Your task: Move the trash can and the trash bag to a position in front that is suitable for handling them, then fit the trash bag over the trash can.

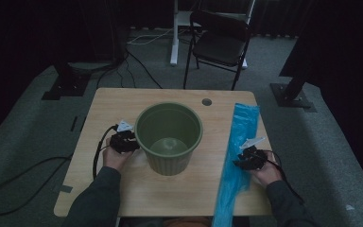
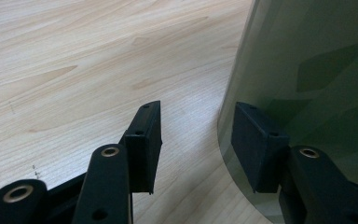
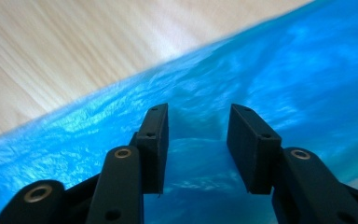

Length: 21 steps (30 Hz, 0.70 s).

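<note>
So on the left I'm holding the left gripper (image 1: 124,140) right up against the side of the green bin (image 1: 168,137) sitting mid-table (image 1: 123,101), jaws spread with one on the outside of the wall and the other looking like it's just touching or past it, nothing pinched yet. Over on the right, the right gripper (image 1: 250,158) is hovering low over the blue plastic bag (image 1: 242,137), jaws spread with a fold of film bunching up between them. The bag's long axis is running front to back along the right edge, well apart from the bin, so I'm guessing the right gripper is the one to pick it up.
</note>
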Each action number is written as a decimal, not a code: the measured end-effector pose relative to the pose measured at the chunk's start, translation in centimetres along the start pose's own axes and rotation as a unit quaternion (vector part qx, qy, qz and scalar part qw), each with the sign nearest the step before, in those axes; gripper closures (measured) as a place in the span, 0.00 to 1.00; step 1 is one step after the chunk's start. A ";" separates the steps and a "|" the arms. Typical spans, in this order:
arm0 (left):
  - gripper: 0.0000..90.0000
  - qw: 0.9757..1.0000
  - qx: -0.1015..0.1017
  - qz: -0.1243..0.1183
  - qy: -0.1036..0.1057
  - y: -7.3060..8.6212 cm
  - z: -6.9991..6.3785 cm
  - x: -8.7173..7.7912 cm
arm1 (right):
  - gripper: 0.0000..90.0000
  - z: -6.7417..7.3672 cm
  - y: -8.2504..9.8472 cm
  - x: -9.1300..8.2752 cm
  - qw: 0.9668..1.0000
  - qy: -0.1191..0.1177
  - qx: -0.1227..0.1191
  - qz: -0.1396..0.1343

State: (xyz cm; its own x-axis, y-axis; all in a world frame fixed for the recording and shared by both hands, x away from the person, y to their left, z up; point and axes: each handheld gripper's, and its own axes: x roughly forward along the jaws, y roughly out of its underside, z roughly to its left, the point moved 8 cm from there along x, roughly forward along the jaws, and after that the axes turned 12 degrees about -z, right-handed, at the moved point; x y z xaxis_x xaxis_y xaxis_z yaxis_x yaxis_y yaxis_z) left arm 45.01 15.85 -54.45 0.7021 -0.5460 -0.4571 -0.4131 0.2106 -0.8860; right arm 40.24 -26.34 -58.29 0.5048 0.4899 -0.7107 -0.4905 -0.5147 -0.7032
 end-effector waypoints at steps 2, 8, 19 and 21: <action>0.59 1.000 0.002 0.000 0.003 0.0 -0.1 0.1 | 0.61 -0.3 -0.9 -0.4 1.000 0.006 0.011 -0.021; 0.59 1.000 0.015 0.001 0.021 -0.1 -1.1 0.3 | 0.54 -2.1 -3.8 0.7 0.996 0.061 0.038 -0.053; 0.58 1.000 0.017 -0.002 0.024 -0.4 -1.3 0.5 | 0.42 -6.3 -5.0 4.4 0.983 0.151 0.101 -0.040; 0.58 1.000 0.017 -0.002 0.025 -0.3 -1.3 0.5 | 0.41 -6.7 -5.0 4.6 0.980 0.156 0.113 -0.042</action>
State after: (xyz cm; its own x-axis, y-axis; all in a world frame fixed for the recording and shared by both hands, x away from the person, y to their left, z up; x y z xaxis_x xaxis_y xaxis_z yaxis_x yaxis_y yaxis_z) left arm 44.76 14.43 -54.29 0.6737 -0.5864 -0.4498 -0.3899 0.2350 -0.8904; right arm 49.74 -26.21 -57.86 0.7252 0.2672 -0.6345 -0.5650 -0.2956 -0.7703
